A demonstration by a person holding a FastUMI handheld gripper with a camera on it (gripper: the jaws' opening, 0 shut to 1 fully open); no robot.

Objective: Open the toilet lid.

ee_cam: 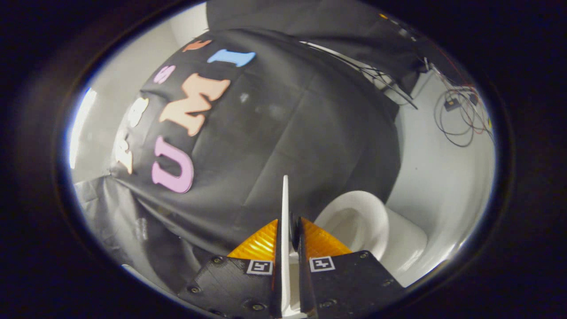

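A: Where is the thin white plastic toilet lid now?

B: It stands edge-on between the two fingers of the hand-held gripper and rises a little beyond their tips. The fingers are closed on it — both press on its faces, one from each side.

A: Why is it held by the edge like this?

B: I think the edge is the only part that a two-finger tool can pinch. A flat panel gives nothing else to take.

A: And the toilet itself?

B: The white ceramic toilet bowl is just beside the fingers, on their right side, and its rim is uncovered. The lid is well away from the rim, so I judge that the lid is already lifted and the opening is nearly complete.

A: What is behind?

B: The black cloth wall of the booth — and farther right some loose dark cables against the pale surface.

A: What does the next move need?

B: Probably to bring the lid to a place where it rests by itself before the fingers release.
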